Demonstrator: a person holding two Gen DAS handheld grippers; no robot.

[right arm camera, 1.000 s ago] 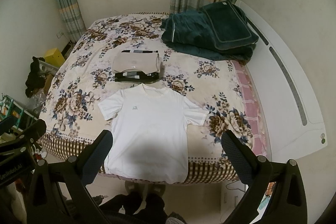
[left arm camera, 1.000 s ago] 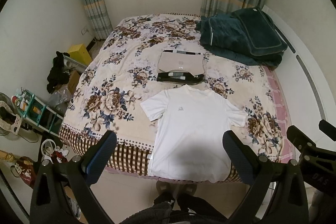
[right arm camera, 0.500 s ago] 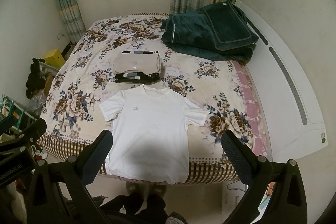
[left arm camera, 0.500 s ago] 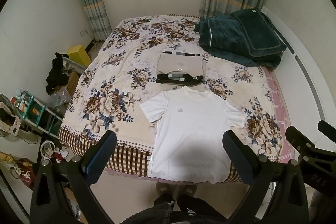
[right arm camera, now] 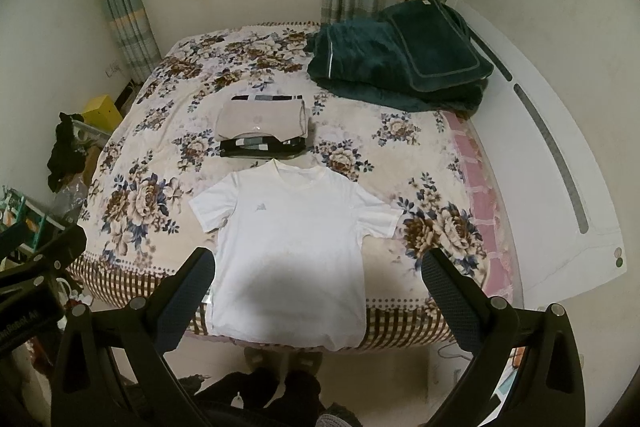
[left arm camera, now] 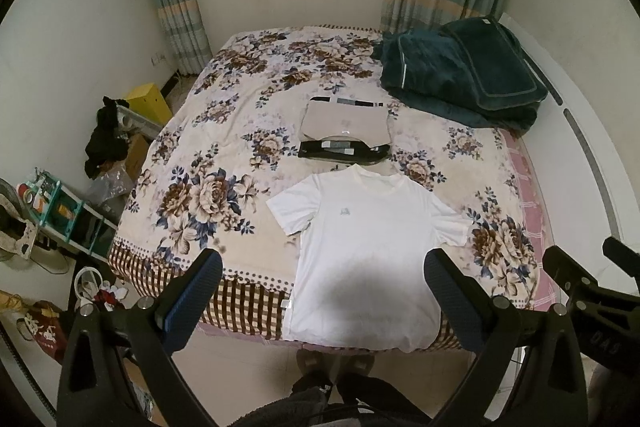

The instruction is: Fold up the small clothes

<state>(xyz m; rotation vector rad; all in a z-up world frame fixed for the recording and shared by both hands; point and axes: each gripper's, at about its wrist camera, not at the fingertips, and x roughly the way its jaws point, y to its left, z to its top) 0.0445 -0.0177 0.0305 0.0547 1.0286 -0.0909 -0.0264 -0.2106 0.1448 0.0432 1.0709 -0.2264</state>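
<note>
A: Where's the shirt point(left arm camera: 362, 251)?

B: Flat on the bed point(left arm camera: 224, 163), face up, collar toward the window, hem hanging over the near edge. I'd say it's spread that way so both sleeves are easy to reach

A: And your tools?

B: Left tool point(left arm camera: 320, 291) wide apart, holding nothing. Right tool point(right arm camera: 318, 287) the same, wide and holding nothing. Both hang above the hem, well clear of the cloth

A: Anything folded?

B: A stack point(right arm camera: 262, 133) just beyond the collar, probably where this one goes

Green blanket point(left arm camera: 460, 75), yellow box point(left arm camera: 149, 101)
</note>
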